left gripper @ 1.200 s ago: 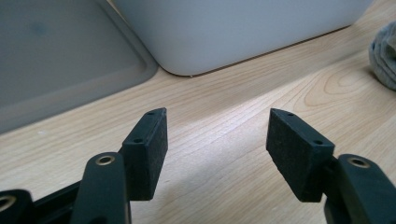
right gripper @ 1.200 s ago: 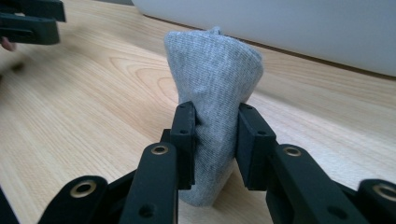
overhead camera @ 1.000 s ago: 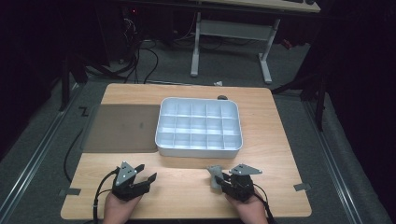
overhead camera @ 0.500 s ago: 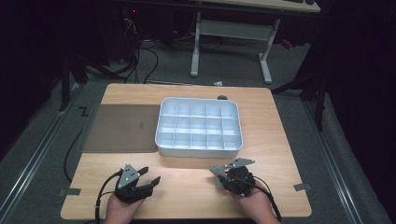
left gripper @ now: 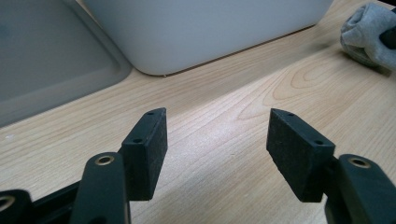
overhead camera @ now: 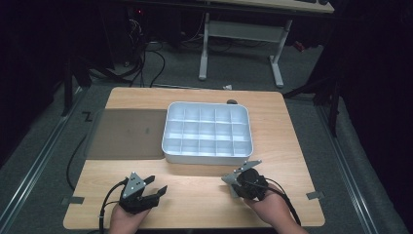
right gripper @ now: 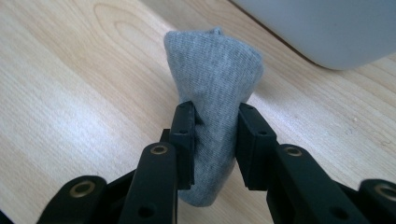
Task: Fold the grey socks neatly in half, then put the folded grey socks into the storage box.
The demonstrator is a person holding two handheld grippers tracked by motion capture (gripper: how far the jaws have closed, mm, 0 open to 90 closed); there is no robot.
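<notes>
Your right gripper (right gripper: 212, 135) fingers pinch the grey sock (right gripper: 215, 98), the left gripper (left gripper: 217, 140) gapes idle; judging by this, lift it toward the white tray (overhead camera: 208, 155).

The compartment tray (overhead camera: 208, 130) is sitting mid-surface (overhead camera: 292, 146), a flat mat (overhead camera: 129, 133) lying just left, both hand-held grippers near.

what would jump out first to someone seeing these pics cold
First, the grey sock pinched between the jaws of the right hand-held gripper, just above the wooden table. Next, the white divided tray at the table's middle, its compartments bare, with a grey mat on its left. The left hand-held gripper is open over bare wood.
</notes>
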